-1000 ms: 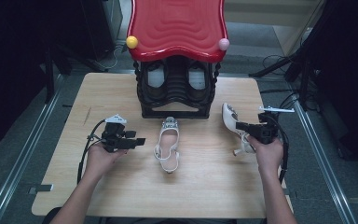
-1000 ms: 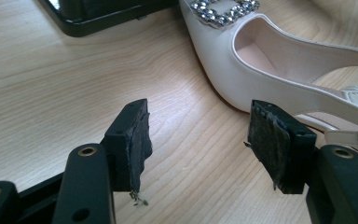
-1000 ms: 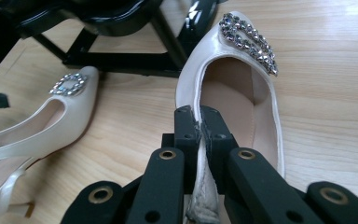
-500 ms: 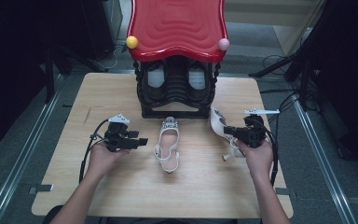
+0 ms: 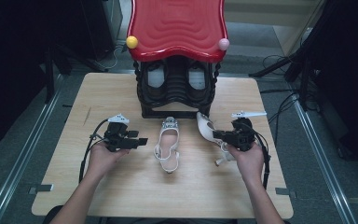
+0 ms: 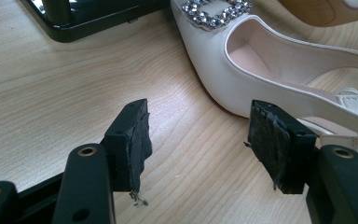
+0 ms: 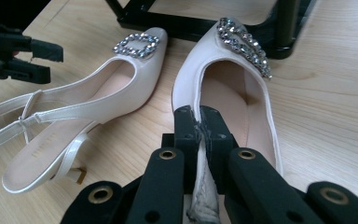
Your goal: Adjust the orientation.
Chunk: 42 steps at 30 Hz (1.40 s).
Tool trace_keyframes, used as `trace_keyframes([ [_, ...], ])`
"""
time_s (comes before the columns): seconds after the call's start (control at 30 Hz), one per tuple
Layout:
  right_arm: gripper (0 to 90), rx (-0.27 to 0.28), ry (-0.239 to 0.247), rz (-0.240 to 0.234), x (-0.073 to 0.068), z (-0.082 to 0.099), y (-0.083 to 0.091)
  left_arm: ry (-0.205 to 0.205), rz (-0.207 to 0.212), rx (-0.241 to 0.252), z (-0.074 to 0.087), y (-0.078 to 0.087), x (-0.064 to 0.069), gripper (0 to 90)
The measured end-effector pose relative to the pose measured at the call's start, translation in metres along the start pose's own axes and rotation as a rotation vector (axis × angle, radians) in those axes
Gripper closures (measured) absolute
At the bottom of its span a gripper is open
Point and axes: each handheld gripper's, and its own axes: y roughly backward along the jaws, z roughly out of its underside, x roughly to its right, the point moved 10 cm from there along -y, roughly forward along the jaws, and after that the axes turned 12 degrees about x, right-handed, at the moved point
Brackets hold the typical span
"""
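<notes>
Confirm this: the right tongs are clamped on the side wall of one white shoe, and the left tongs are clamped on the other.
Wrong about the left tongs: the left gripper view shows them open over bare table, beside the other shoe. The right tongs are clamped on their shoe.

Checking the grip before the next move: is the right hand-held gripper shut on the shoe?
Shut: the right hand-held gripper pinches the side wall of the held shoe, pads meeting on it.

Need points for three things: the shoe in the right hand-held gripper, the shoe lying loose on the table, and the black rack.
held shoe (image 7: 233,93), right gripper view, on its insole.
loose shoe (image 5: 168,142), high view, on its insole.
black rack (image 5: 177,86), high view, on its front frame under the red top.
</notes>
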Motion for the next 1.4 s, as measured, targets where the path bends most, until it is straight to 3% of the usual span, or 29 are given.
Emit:
trace_keyframes([
  [0.47,88.2,-0.057,0.058,-0.043,-0.023,0.005,-0.032,-0.007,-0.019,-0.004,0.007,0.010,0.001,38.8],
  [0.57,88.2,-0.068,0.092,-0.042,-0.028,0.007,-0.036,-0.005,-0.017,-0.007,0.009,0.011,0.001,38.7],
  [0.73,88.0,-0.098,0.085,-0.074,-0.037,0.013,-0.044,-0.010,-0.026,-0.006,0.010,0.013,0.001,38.8],
  [1.1,87.7,-0.158,0.138,-0.088,-0.054,0.026,-0.065,-0.021,0.008,-0.004,0.011,0.011,0.008,38.7],
  [1.33,86.3,-0.152,0.152,-0.077,-0.060,0.028,-0.077,-0.028,0.014,-0.014,0.013,0.006,0.014,38.8],
  [1.4,83.1,-0.136,0.134,-0.086,-0.064,0.027,-0.080,-0.016,0.029,-0.027,0.014,0.004,0.018,40.4],
])
